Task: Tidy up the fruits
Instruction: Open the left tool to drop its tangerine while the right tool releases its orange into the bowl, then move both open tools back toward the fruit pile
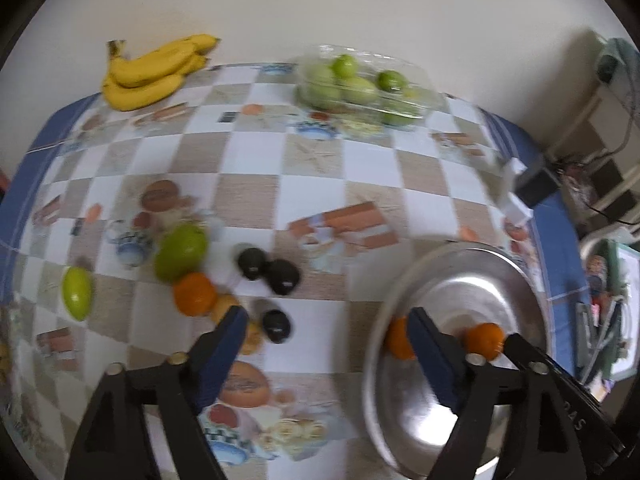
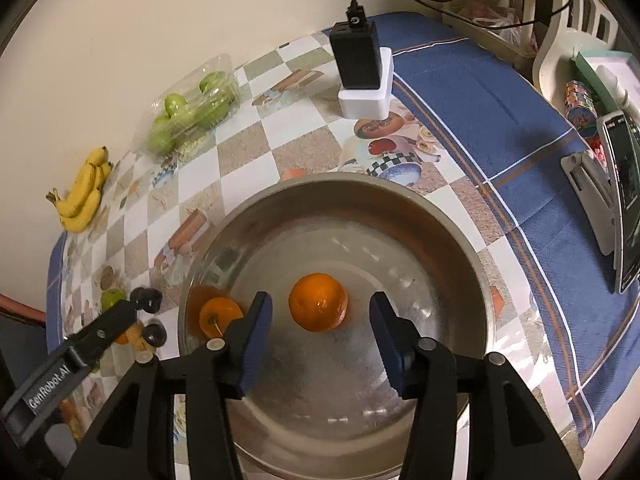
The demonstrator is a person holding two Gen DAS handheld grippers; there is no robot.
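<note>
Left wrist view shows the left gripper (image 1: 328, 330) with fingers wide apart and nothing between them, hovering over bare counter (image 1: 256, 184) between the loose fruit and the steel bowl (image 1: 516, 276). The nearest loose orange (image 1: 195, 294) lies up and to the left of the left finger (image 1: 224, 344), touching a green mango (image 1: 180, 252); a second, paler fruit sits half hidden behind that finger. Three dark avocados (image 1: 268, 270) lie just right of the orange, close enough to crowd a grasp from that side. A smaller green fruit (image 1: 77, 293) sits further left.

In the right wrist view, the right gripper (image 2: 318, 320) hangs over the bowl, fingers apart and clear of the orange in the bowl (image 2: 318, 308) resting on the bottom; another orange (image 2: 219, 316) lies by the bowl's left wall. The left hand is likely the nearer one for the remaining oranges. Bananas (image 1: 152, 72) and a clear tray of green fruit (image 1: 356, 84) stand well apart at the wall.
</note>
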